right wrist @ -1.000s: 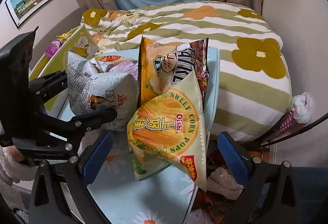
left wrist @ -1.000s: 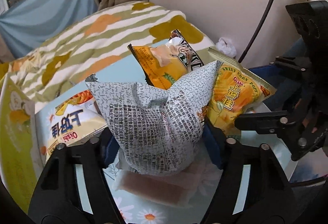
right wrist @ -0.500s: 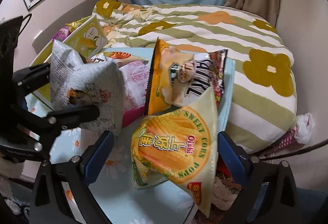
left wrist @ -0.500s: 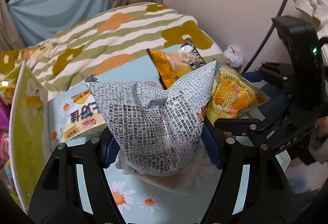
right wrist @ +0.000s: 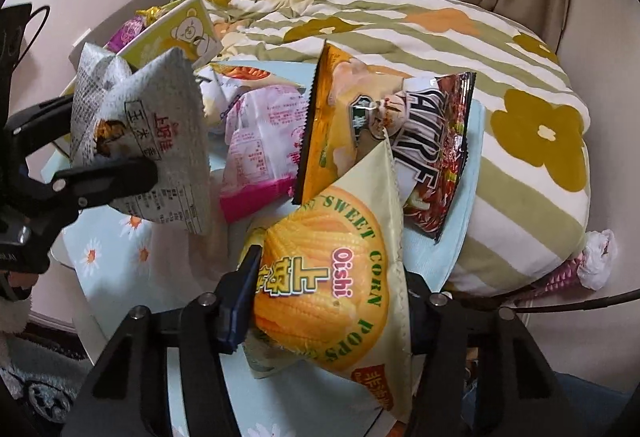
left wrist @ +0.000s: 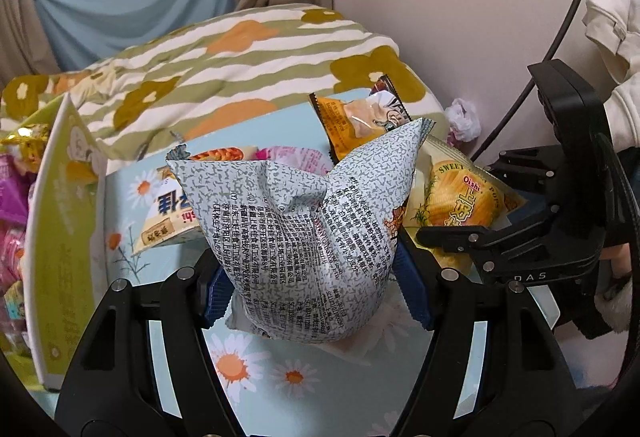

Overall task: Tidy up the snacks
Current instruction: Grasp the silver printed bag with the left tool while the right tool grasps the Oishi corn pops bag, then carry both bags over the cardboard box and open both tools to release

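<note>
Snacks mid-sort: left gripper point(left wrist: 310, 285) clamps grey bag point(left wrist: 304, 233); right gripper point(right wrist: 326, 297) closing on corn-pops bag point(right wrist: 332, 277); next, lift clear.

Two close, downward wrist views, shared snack bags point(left wrist: 304, 229)

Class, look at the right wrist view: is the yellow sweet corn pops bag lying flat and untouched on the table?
No: the yellow sweet corn pops bag stands tilted between the closing right gripper fingers.

Soft indoor light, sharp, fisheye-warped edges
</note>
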